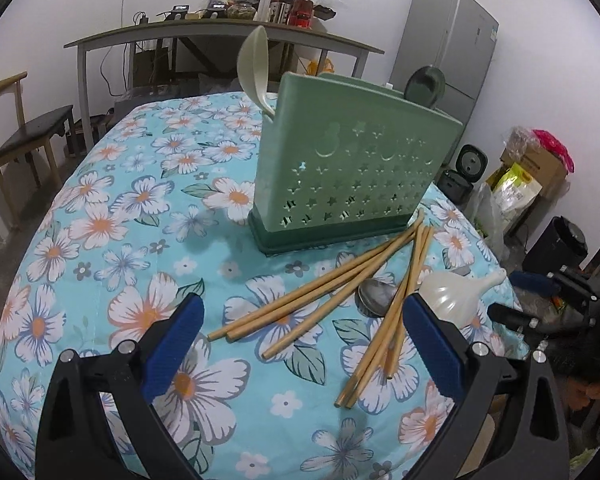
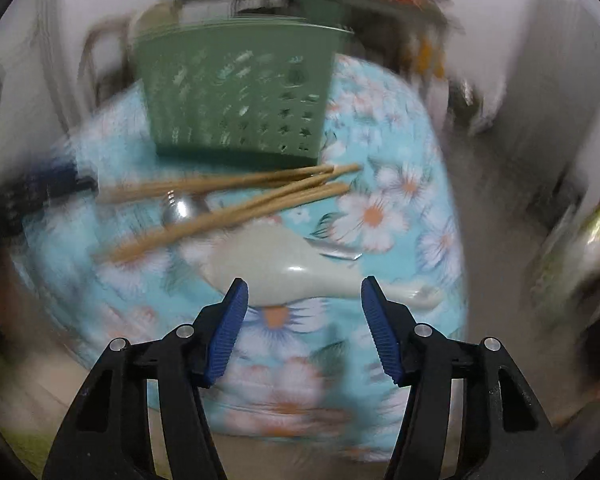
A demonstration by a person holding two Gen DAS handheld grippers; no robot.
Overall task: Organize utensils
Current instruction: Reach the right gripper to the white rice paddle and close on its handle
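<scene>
No writing reads clearly in the left wrist view. A green holder [image 1: 352,160] stands on the floral surface [image 1: 100,220], a ladle [image 1: 256,68] upright inside; chopsticks [image 1: 320,300] lie scattered before it, between the wide-open, empty left claw [image 1: 304,340]. In the blurred right wrist view, a pale spoon [image 2: 284,268] lies just ahead of the half-open, empty right claw [image 2: 304,316], chopsticks behind.
</scene>
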